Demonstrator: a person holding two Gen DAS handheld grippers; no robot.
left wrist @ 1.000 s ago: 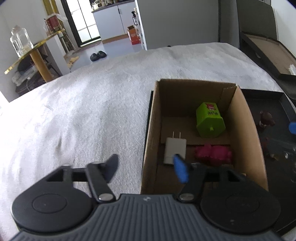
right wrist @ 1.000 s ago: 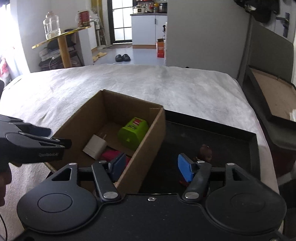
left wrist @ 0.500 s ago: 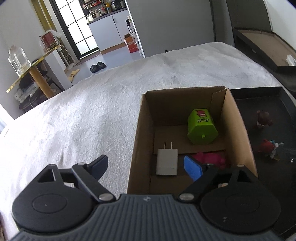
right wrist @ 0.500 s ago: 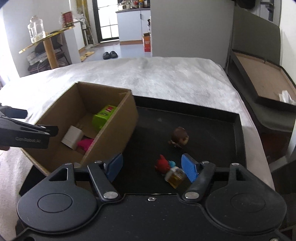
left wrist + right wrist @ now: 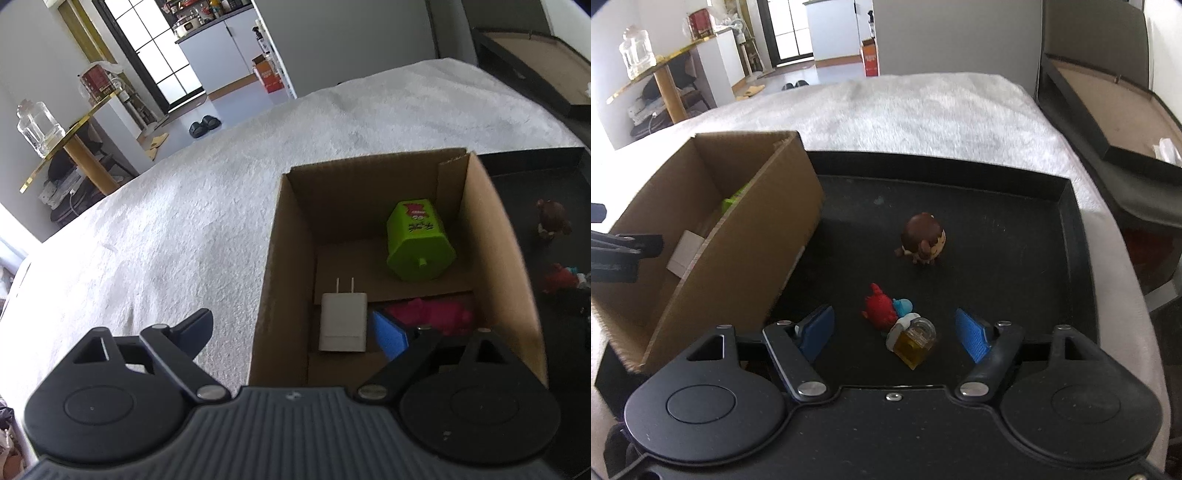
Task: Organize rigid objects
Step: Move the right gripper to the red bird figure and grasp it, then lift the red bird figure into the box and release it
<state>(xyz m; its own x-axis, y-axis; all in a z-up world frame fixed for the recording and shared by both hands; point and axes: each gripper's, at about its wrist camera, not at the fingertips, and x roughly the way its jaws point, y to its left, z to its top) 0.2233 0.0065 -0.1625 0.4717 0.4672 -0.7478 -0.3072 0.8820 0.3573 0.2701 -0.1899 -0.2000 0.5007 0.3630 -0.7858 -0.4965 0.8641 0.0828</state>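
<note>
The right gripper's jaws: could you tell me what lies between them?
In the right wrist view, the small yellow bottle lies there, apart from both jaws, on the black tray.

Left black two-finger gripper (image 5: 291, 330): ribbed dark-grey housing along the bottom of the frame, two round black discs with a shallow circular recess at lower left and lower right, black link arms on silver pivot screws, triangular cut-outs beside the arms, and blue rectangular finger pads (image 5: 389, 334). Right black two-finger gripper (image 5: 894, 330): smooth speckled black housing with one small silver screw at its centre top, matching black discs, silver pivot screws, triangular cut-outs, and textured blue pads (image 5: 973, 339).
</note>
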